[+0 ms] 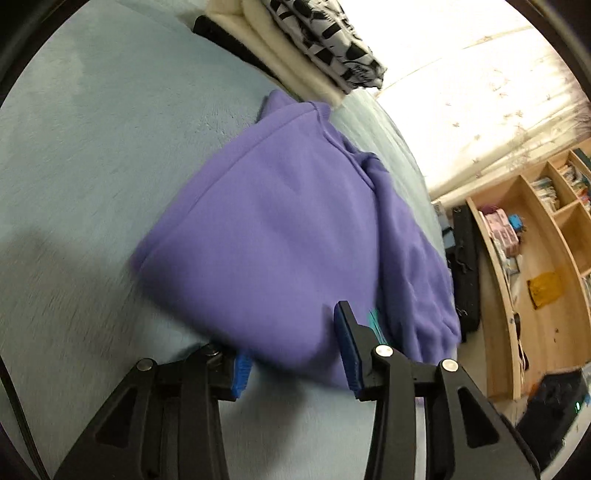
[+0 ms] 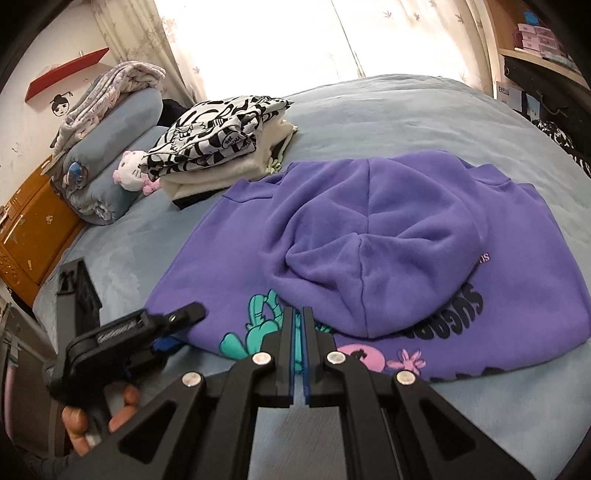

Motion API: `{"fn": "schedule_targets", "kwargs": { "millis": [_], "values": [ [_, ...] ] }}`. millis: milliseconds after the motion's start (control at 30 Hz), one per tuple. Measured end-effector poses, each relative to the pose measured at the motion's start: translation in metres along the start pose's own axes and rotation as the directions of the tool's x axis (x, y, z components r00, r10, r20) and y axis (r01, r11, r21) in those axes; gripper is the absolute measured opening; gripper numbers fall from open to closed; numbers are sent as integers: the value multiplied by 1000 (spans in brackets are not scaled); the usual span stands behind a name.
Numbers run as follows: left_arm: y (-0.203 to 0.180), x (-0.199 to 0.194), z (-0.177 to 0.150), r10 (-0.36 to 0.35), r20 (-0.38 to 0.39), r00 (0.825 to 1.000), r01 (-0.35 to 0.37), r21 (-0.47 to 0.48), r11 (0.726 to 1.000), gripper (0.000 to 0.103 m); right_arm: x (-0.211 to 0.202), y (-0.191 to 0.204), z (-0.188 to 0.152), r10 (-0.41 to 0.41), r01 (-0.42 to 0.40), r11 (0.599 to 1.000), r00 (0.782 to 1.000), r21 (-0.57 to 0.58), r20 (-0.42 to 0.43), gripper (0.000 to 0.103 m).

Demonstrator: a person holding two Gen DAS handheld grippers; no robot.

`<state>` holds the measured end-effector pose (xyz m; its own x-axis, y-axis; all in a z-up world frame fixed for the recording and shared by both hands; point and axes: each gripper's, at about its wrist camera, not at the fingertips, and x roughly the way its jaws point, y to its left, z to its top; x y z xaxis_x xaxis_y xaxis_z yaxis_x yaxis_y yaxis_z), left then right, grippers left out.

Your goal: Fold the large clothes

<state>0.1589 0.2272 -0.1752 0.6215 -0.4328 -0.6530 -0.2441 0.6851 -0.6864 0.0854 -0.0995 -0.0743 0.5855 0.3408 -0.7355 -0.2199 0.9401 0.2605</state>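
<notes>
On bed (image 2: 369, 110) | purple hoodie (image 2: 369, 236) flat | hood toward right tool (image 2: 298, 332)

Bedroom: bed (image 2: 388, 107) under a pale blue plush cover; bright window (image 2: 258, 33) behind sheer leaf-print curtains (image 2: 406, 29), strongly backlit. Light wooden bookshelf (image 1: 535, 221) at one side, orange-brown wooden cabinet (image 2: 29, 229) at the other; red wall shelf (image 2: 66, 72) on a white wall.
</notes>
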Motion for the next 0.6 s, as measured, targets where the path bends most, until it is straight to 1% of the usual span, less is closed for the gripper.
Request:
{"fn": "schedule_targets", "kwargs": {
  "millis": [100,133,167,200,233,300,333,400,467,500,600],
  "values": [
    [-5,14,15,2,25,1000,-2,-11,1000,38,9,-5,7,-10,10,1000,1000,3,4,2],
    [-9,17,21,14,46,999,-14,-3,1000,34,10,-6,8,-13,13,1000,1000,4,6,2],
    [-12,19,26,22,65,998,-22,5,1000,25,12,-8,12,-19,19,1000,1000,5,11,2],
    [-16,20,29,22,81,996,-23,13,1000,19,14,-11,16,-31,31,1000,999,3,19,2],
    [-22,21,33,25,107,994,-28,27,999,19,15,-14,21,-49,49,999,998,3,32,2],
    [-39,16,31,44,161,986,-59,87,994,17,19,-21,31,-85,84,996,995,5,58,2],
    [-50,13,28,63,194,979,-89,131,987,16,22,-24,34,-99,99,995,993,7,65,2],
    [-74,7,19,91,265,960,-155,233,960,15,32,-33,37,-112,111,994,992,15,58,2],
    [-90,-1,16,87,300,950,-178,293,939,15,47,-40,35,-97,97,995,995,30,13,2],
    [-99,-3,15,77,308,948,-179,319,931,15,56,-44,32,-78,79,996,997,40,-10,2],
    [-125,-6,13,60,325,944,-188,379,906,15,56,-50,26,-54,54,997,998,59,12,2]
  ]
}}
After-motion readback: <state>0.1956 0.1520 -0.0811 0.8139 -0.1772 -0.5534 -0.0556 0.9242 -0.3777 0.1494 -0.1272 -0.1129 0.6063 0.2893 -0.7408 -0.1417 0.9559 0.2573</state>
